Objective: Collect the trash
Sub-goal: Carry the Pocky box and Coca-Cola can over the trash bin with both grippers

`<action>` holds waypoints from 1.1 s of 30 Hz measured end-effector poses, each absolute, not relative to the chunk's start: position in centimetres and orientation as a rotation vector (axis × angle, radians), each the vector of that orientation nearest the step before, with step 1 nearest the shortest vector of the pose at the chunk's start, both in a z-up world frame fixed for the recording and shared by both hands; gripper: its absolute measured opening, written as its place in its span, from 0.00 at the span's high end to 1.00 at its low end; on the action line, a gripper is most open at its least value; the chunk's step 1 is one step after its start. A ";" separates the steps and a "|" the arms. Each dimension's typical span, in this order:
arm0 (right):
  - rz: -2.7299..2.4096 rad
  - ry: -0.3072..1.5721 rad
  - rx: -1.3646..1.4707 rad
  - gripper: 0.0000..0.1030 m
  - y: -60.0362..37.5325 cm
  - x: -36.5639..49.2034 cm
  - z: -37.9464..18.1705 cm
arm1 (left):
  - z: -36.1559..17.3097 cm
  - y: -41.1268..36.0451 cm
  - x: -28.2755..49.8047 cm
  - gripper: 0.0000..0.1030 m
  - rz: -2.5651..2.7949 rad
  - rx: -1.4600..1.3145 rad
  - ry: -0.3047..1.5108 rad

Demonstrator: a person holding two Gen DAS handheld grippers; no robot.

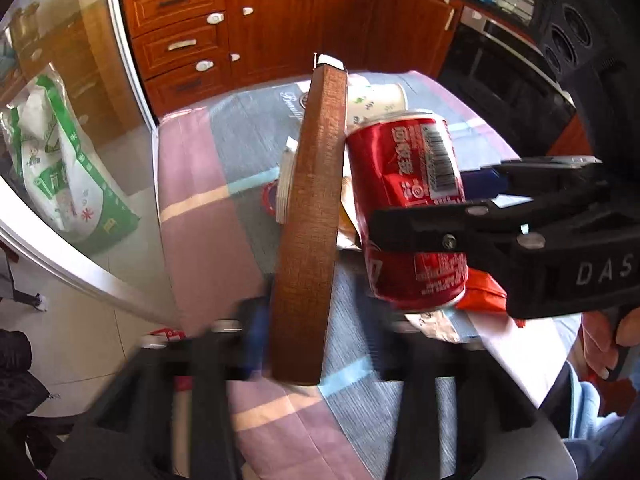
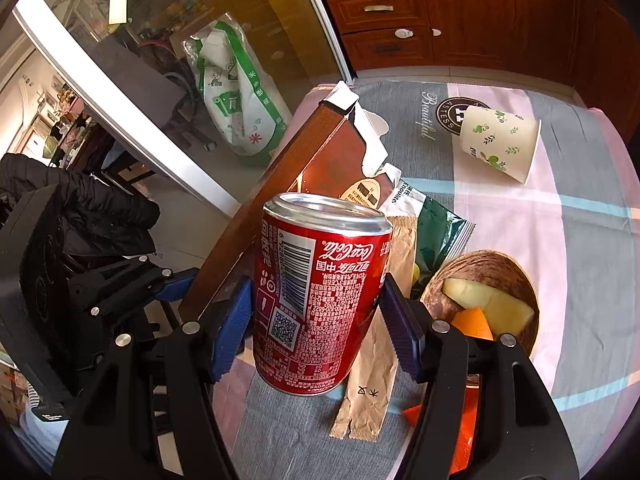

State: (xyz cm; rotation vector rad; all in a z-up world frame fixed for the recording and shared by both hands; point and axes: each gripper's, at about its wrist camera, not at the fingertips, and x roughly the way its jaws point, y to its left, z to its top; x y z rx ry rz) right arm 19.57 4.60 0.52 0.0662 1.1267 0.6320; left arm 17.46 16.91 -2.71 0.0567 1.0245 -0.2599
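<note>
My right gripper [image 2: 316, 320] is shut on a red Coca-Cola can [image 2: 320, 292] and holds it upside down above the table; the can also shows in the left wrist view [image 1: 412, 208]. My left gripper [image 1: 296, 356] is shut on a flat brown carton [image 1: 308, 224], held edge-up; the carton also shows in the right wrist view [image 2: 280, 184] with a torn white top. A paper cup [image 2: 500, 142] with green leaf print lies on its side on the tablecloth. A brown paper chopstick sleeve [image 2: 372, 360] and a dark green wrapper [image 2: 436, 232] lie under the can.
A coconut-shell bowl [image 2: 516, 272] with fruit peel stands right of the can. Orange wrappers [image 1: 480, 292] lie on the checked tablecloth [image 2: 580, 208]. Red-brown kitchen cabinets [image 1: 280, 20] stand behind the table. A green-and-white rice bag [image 1: 60, 168] sits behind a glass door at left.
</note>
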 end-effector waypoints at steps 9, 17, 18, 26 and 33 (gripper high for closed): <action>0.599 1.107 0.112 0.41 1.8 18.3 1.0 | -0.3 17.3 16.4 0.77 -0.187 -0.052 0.957; 0.554 1.026 0.215 0.41 -5.1 15.3 3.8 | 3.6 11.8 14.2 0.77 -0.278 -0.024 0.876; 0.540 1.011 0.229 0.41 -6.4 14.8 4.1 | 3.9 10.7 14.1 0.77 -0.299 -0.019 0.870; 0.378 0.920 0.368 0.41 -19.5 12.1 5.7 | 4.7 -1.1 14.6 0.77 -0.482 0.015 0.885; 0.205 0.841 0.484 0.41 -32.4 9.2 5.5 | 4.4 -13.7 15.3 0.77 -0.655 0.072 0.959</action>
